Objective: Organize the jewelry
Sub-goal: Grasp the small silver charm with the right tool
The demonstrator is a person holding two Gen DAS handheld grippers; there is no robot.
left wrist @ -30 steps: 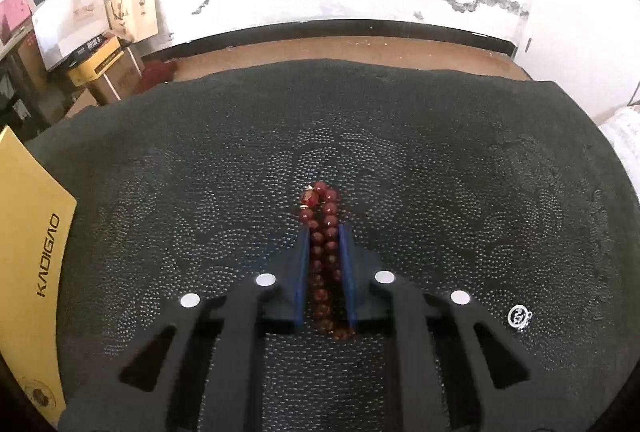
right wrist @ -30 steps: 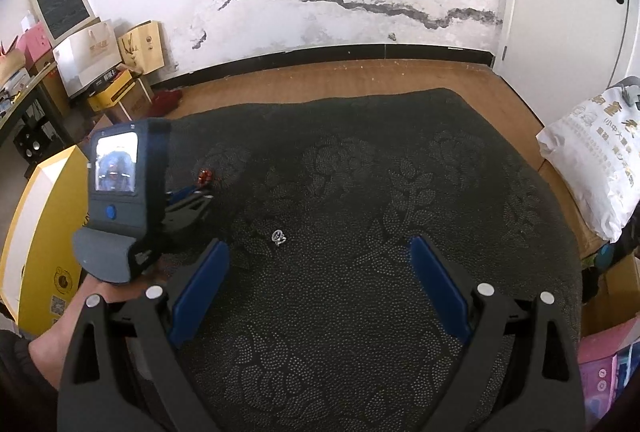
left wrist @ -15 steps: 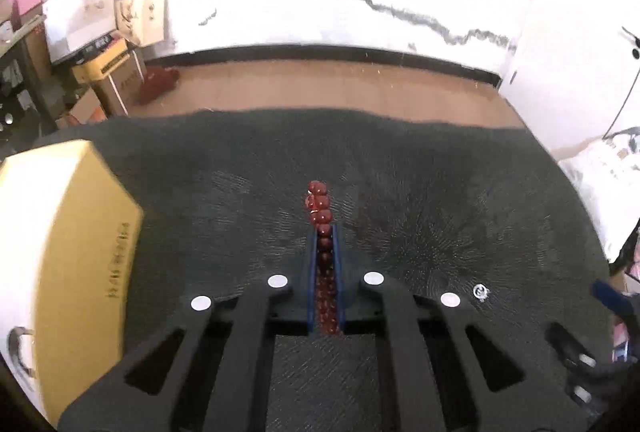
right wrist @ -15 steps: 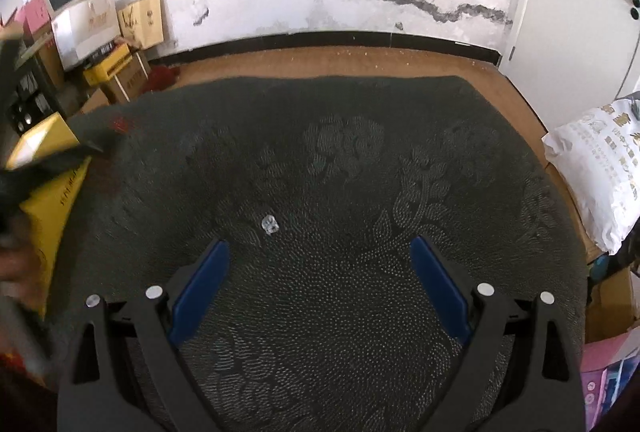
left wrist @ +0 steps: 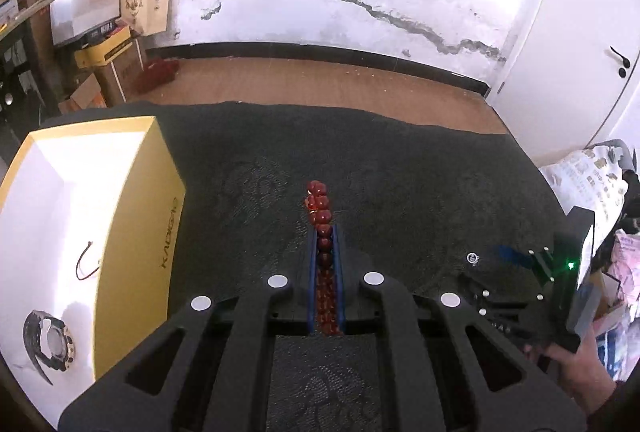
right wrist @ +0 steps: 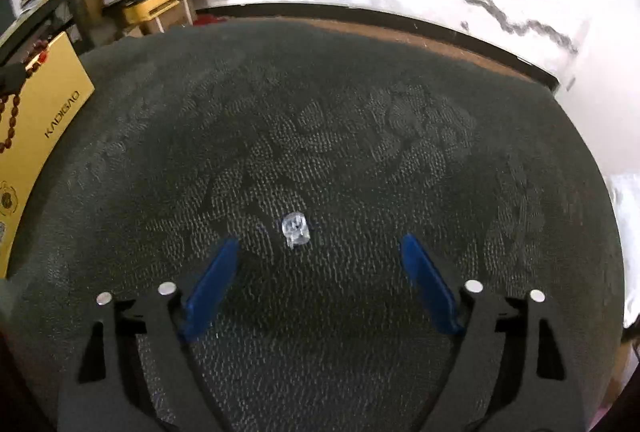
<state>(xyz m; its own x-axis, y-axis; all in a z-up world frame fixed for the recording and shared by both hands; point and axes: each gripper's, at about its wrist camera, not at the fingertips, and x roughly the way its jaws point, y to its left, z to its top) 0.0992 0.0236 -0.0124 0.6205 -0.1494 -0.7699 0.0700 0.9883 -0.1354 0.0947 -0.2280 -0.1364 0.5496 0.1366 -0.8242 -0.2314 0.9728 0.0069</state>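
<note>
My left gripper (left wrist: 325,232) is shut on a red bead bracelet (left wrist: 319,205) and holds it above the dark patterned cloth (left wrist: 400,183). The beads stick out past the fingertips. An open yellow box (left wrist: 136,216) with a white inside lies to the left; a black watch (left wrist: 50,340) and a thin cord (left wrist: 86,264) lie in it. My right gripper (right wrist: 318,244) is open, low over the cloth, with a small silver ring (right wrist: 295,228) between its fingertips. The ring also shows in the left wrist view (left wrist: 473,258). The bracelet hangs at the left edge of the right wrist view (right wrist: 10,123).
The cloth-covered table ends at a wooden floor (left wrist: 320,79) and a cracked white wall. Boxes and bags (left wrist: 104,27) are stacked at the far left. A white printed bag (left wrist: 592,187) lies to the right of the table.
My left gripper has lifted the bracelet off the cloth and moved left toward the yellow box. My right gripper has come down and forward so the ring sits between its open fingers.
</note>
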